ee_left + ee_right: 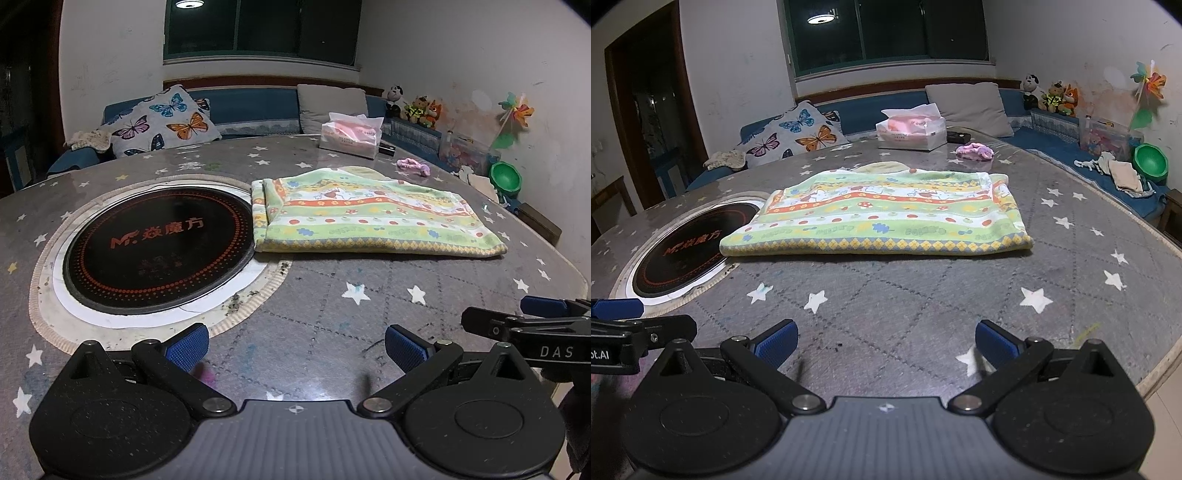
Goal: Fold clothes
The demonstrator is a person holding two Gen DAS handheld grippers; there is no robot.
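A green, yellow and orange striped garment [882, 218] lies folded flat on the table.

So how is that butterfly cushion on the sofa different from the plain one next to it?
The butterfly cushion is white with colourful printed butterflies; the grey cushion is plain, with no pattern. The butterfly cushion sits toward the sofa's left end, beside a crumpled cloth, while the grey cushion sits further right, behind the tissue box. Both lean tilted against the blue sofa backrest beyond the table.
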